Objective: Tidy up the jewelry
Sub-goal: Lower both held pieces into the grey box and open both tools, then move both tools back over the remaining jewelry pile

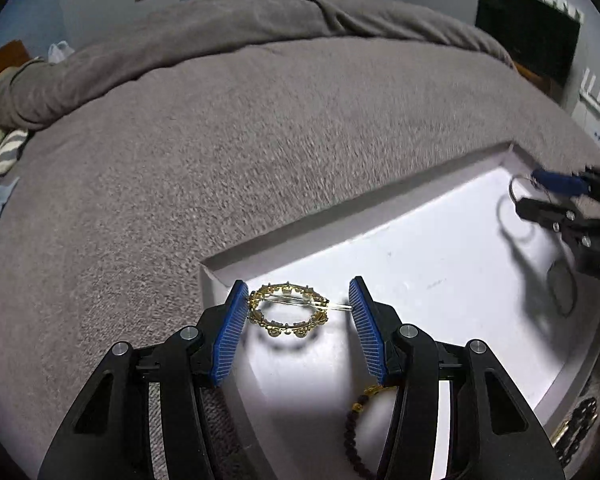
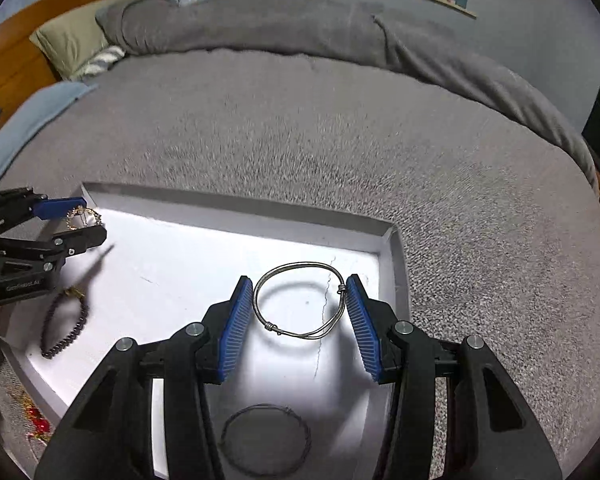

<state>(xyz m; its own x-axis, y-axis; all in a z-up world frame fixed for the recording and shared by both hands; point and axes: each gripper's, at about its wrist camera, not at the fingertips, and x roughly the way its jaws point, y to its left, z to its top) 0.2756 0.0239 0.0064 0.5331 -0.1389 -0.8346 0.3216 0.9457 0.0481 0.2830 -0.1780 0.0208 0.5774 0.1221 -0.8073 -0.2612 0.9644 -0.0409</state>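
A white tray (image 1: 440,272) lies on a grey bed. My left gripper (image 1: 298,304) is open, its blue pads either side of a gold ornate ring-shaped hair clip (image 1: 288,311) near the tray's far left corner; whether the pads touch it I cannot tell. My right gripper (image 2: 300,300) is open around a silver wire bangle (image 2: 300,300) near the tray's far right corner (image 2: 388,236). The bangle's shadow falls on the tray below it. A dark beaded bracelet (image 2: 66,328) and a thin dark wire ring (image 2: 266,438) lie in the tray.
The grey blanket (image 2: 320,140) surrounds the tray. Red and gold jewelry (image 2: 34,420) lies on the blanket left of the tray. Dark beads and a gold piece (image 1: 576,424) lie off its right side. Pillows (image 2: 76,44) and a wooden headboard (image 2: 40,0) stand at the far left.
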